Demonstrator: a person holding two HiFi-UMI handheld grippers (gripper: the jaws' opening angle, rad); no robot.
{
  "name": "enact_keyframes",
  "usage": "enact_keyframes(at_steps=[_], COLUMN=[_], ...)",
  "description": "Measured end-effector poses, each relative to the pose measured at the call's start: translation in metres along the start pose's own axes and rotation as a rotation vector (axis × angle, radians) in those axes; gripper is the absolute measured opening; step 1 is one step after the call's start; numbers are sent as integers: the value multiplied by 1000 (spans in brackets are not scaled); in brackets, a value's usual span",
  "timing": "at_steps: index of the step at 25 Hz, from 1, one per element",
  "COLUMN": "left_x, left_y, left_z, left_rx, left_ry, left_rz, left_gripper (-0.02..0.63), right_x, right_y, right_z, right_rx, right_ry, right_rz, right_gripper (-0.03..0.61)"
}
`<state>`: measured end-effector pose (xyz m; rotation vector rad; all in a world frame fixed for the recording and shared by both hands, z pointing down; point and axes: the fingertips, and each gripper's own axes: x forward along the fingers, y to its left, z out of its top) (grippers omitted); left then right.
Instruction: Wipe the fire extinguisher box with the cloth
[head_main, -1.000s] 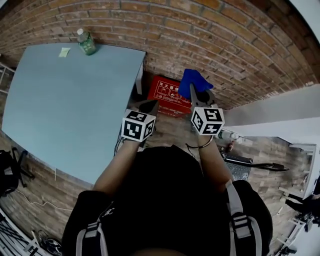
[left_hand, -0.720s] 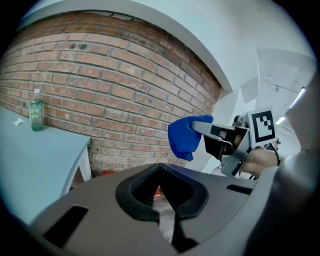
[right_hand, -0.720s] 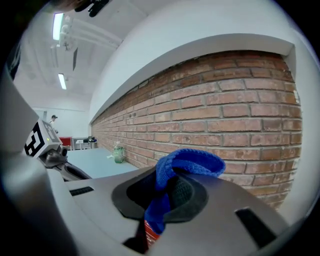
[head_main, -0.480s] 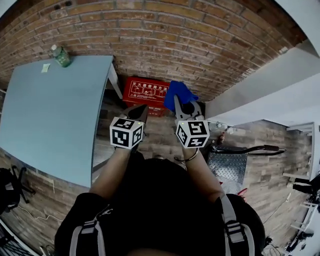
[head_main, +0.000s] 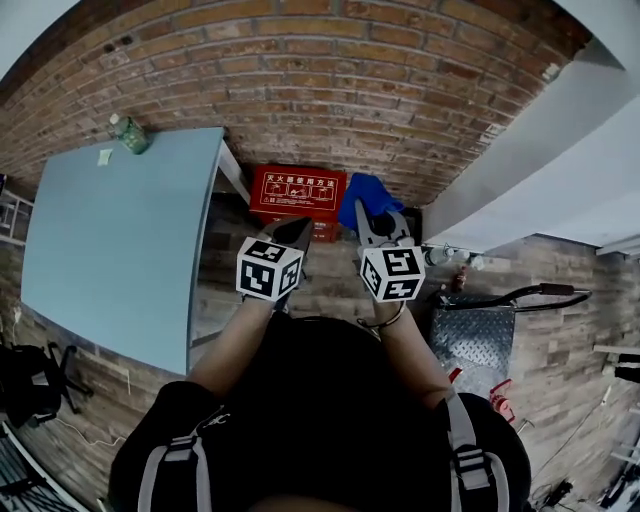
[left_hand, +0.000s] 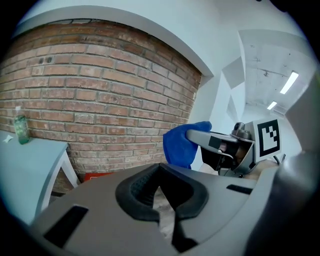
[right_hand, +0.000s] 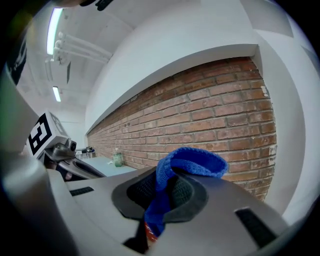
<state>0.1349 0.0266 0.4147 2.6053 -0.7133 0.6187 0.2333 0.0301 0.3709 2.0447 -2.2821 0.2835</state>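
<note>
The red fire extinguisher box (head_main: 298, 193) stands on the floor against the brick wall, beside the table leg. My right gripper (head_main: 375, 222) is shut on a blue cloth (head_main: 365, 195), which hangs at the box's right end; whether it touches the box I cannot tell. In the right gripper view the cloth (right_hand: 187, 162) loops out over the jaws. My left gripper (head_main: 293, 237) is shut with nothing in it, just in front of the box. The left gripper view shows the box (left_hand: 97, 176) low at left and the cloth (left_hand: 182, 145) held in the right gripper (left_hand: 220, 145).
A pale blue table (head_main: 120, 240) fills the left, with a green bottle (head_main: 128, 132) at its far corner by the wall. A metal hand truck (head_main: 470, 335) lies on the brick floor at right. A white wall (head_main: 560, 170) juts out at right.
The view has swung, so the red box now lies nearer the middle, straight ahead of both grippers. The right gripper keeps its hold on the cloth; the left stays shut.
</note>
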Motion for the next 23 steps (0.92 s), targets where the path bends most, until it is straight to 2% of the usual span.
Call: enact_keyframes(at_steps=[11, 16, 23], left_x=[2, -2, -8], left_y=[7, 19, 27], left_z=[5, 11, 8], left_rx=[-4, -13, -22], left_ry=[-1, -15, -8], left_rz=[26, 39, 34], left_gripper=[-6, -6, -6], right_x=[13, 24, 29], right_y=[14, 25, 42], right_z=[2, 8, 14], right_rx=[-17, 6, -7], right_ry=[8, 5, -2], right_rz=[80, 116, 129], right_gripper=[41, 41, 41])
